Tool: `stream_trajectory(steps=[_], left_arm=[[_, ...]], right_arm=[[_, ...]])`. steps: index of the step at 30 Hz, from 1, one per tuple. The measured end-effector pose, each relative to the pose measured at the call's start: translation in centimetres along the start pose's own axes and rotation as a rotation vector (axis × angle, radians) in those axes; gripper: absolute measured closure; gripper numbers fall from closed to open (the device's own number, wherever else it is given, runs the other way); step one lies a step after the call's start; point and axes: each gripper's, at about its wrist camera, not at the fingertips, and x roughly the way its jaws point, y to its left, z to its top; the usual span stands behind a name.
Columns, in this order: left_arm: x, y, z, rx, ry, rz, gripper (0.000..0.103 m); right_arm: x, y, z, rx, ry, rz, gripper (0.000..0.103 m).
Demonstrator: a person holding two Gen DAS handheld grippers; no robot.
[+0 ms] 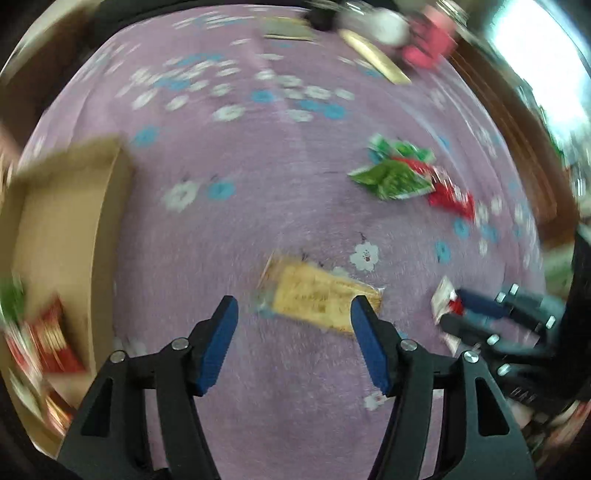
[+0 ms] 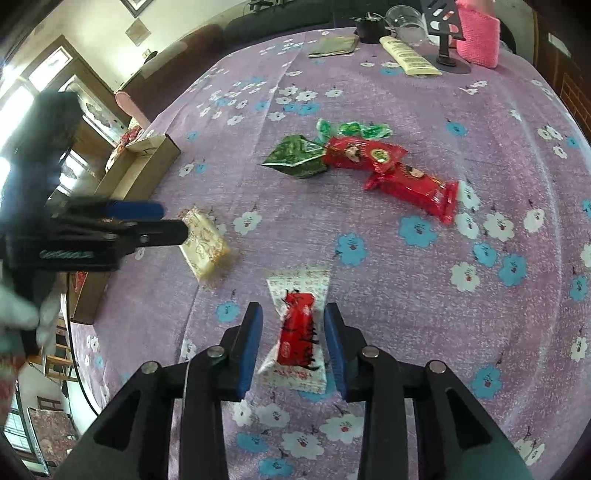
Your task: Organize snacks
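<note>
My left gripper (image 1: 293, 308) is open just above a pale yellow wrapped snack (image 1: 325, 299) on the purple flowered cloth; it also shows in the right wrist view (image 2: 170, 221) beside that snack (image 2: 203, 245). My right gripper (image 2: 293, 325) is open with its blue pads on either side of a white and red snack packet (image 2: 299, 328), not closed on it; it shows in the left wrist view (image 1: 452, 310). Green packets (image 2: 295, 157) and two red packets (image 2: 410, 186) lie farther out. A cardboard box (image 1: 62, 229) with snacks in it stands at the left.
At the table's far edge stand a pink knitted item (image 2: 478, 35), a black stand (image 2: 448, 37), a clear cup (image 2: 406, 20), a cream tube (image 2: 410, 55) and a flat packet (image 2: 334, 46). The box also shows at left in the right wrist view (image 2: 140, 170).
</note>
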Motion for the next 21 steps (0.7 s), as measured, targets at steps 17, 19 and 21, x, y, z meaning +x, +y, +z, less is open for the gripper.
stream_trajectory(steps=[17, 19, 21], left_arm=[[3.9, -3.5, 0.0, 0.031, -0.061, 0.166, 0.037], [3.3, -2.5, -0.1, 0.034, -0.061, 0.147, 0.051], [2.9, -1.4, -0.1, 0.008, -0.055, 0.12, 0.062]], right_arm=[[0.9, 1.7, -0.5, -0.051, 0.007, -0.06, 0.069], [0.9, 1.7, -0.7, -0.06, 0.004, -0.064, 0.071], [0.8, 1.6, -0.9, -0.06, 0.008, -0.062, 0.084]])
